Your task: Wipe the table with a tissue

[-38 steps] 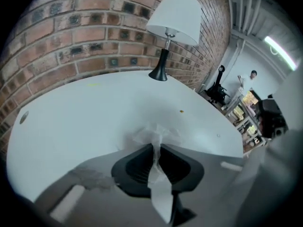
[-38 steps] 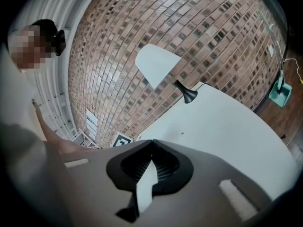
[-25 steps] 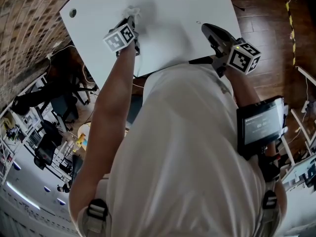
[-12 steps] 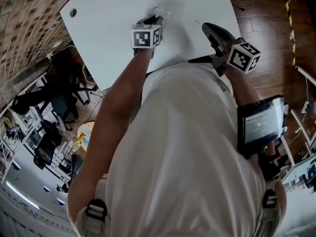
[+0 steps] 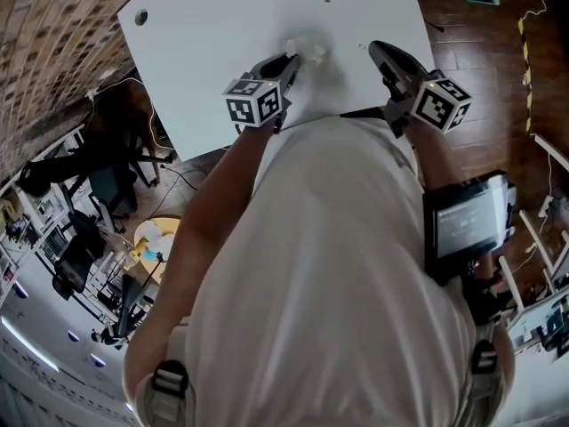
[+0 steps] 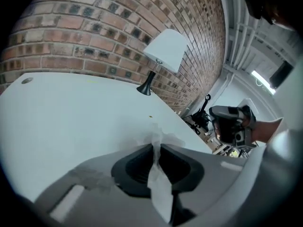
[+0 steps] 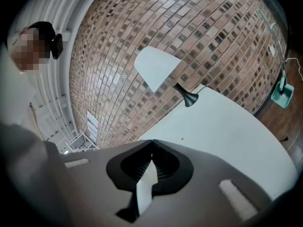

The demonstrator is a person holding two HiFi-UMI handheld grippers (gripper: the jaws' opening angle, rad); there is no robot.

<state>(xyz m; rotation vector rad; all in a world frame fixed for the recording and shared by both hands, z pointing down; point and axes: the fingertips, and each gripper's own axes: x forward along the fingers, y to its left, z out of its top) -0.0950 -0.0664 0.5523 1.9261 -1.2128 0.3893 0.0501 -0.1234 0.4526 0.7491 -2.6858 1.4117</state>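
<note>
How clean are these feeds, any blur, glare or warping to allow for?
Head view: mostly sharp, fisheye bows the table edges, no glare. Left gripper view: tissue and near jaws soft, dark corners. Right gripper view: brick wall bulges heavily, dark corners.

We counted two grippers, left gripper and right gripper; one tissue; one table; one lamp; one screen.

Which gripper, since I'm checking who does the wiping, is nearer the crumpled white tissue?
Left. The left gripper is clamped on the crumpled white tissue on the white table; the right gripper is apart to its right, shut and empty.
</note>
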